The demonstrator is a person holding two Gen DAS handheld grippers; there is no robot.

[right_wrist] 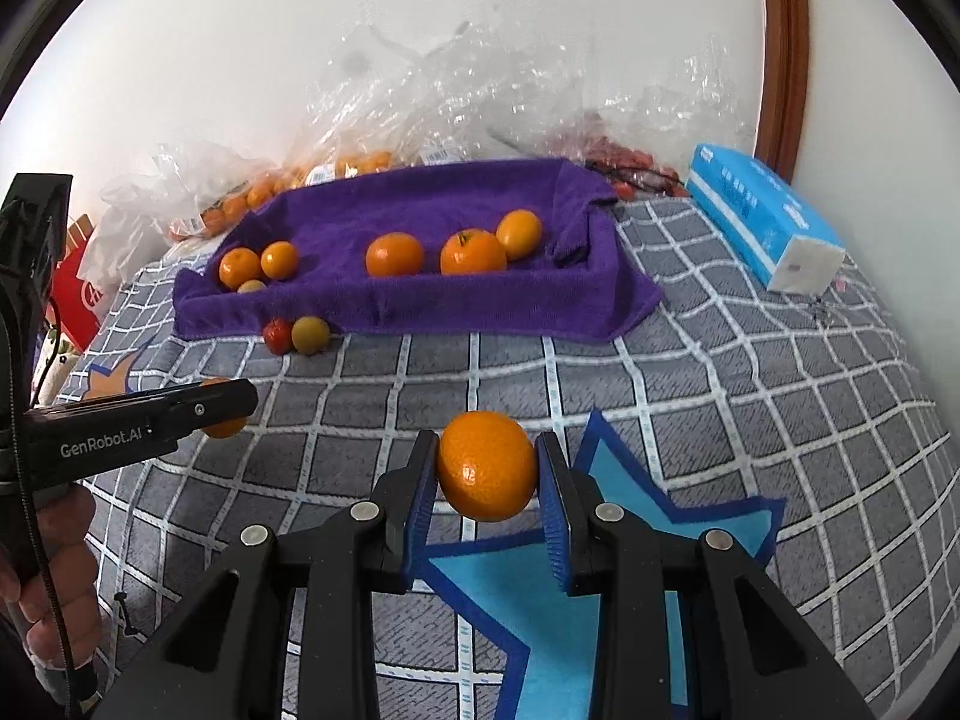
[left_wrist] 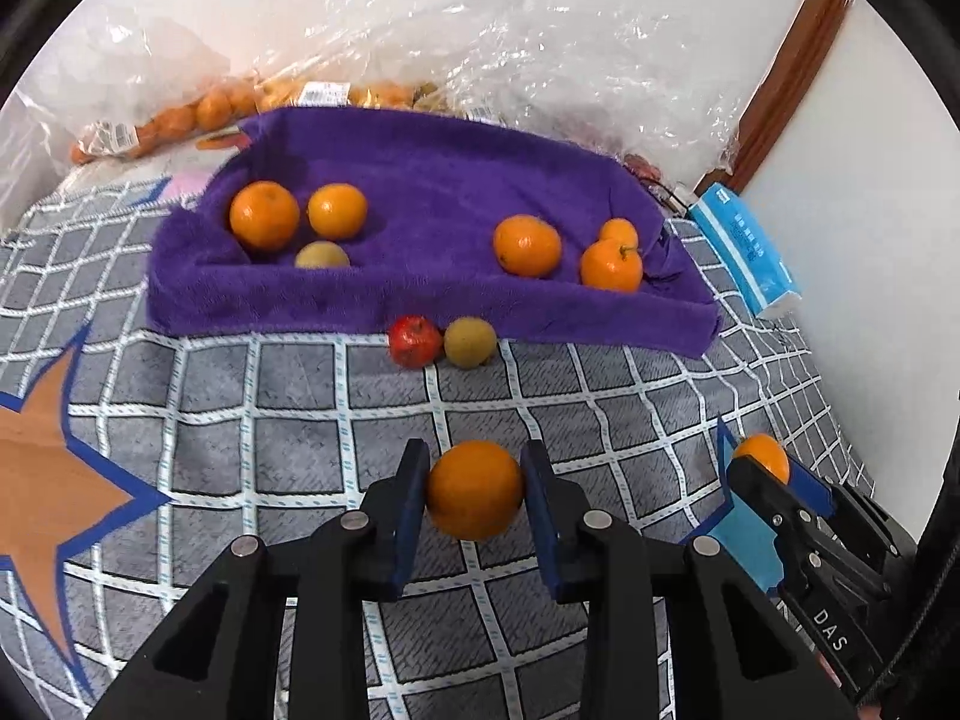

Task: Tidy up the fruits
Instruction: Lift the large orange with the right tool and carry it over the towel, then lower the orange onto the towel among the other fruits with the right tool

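My left gripper (left_wrist: 475, 449) is shut on an orange (left_wrist: 475, 489), held just above the checked grey cover. The right gripper (right_wrist: 487, 441) is shut on another orange (right_wrist: 487, 468) over a light blue star. Each shows in the other's view: right gripper (left_wrist: 759, 465) at the lower right, left gripper (right_wrist: 231, 405) at the left. Ahead lies a purple towel-lined tray (left_wrist: 420, 300) (right_wrist: 420, 306). Its left part holds two oranges (left_wrist: 264, 215) and a yellow-green fruit (left_wrist: 322, 255); its right part holds three oranges (left_wrist: 527, 245). A red fruit (left_wrist: 414, 341) and a green-brown fruit (left_wrist: 470, 341) rest against its front.
Clear plastic bags (left_wrist: 480, 60) with several oranges (left_wrist: 198, 114) pile up against the wall behind the tray. A blue tissue pack (left_wrist: 744, 249) (right_wrist: 762, 222) lies at the right, near a wooden door frame (right_wrist: 780, 48). A hand (right_wrist: 60, 570) holds the left gripper's handle.
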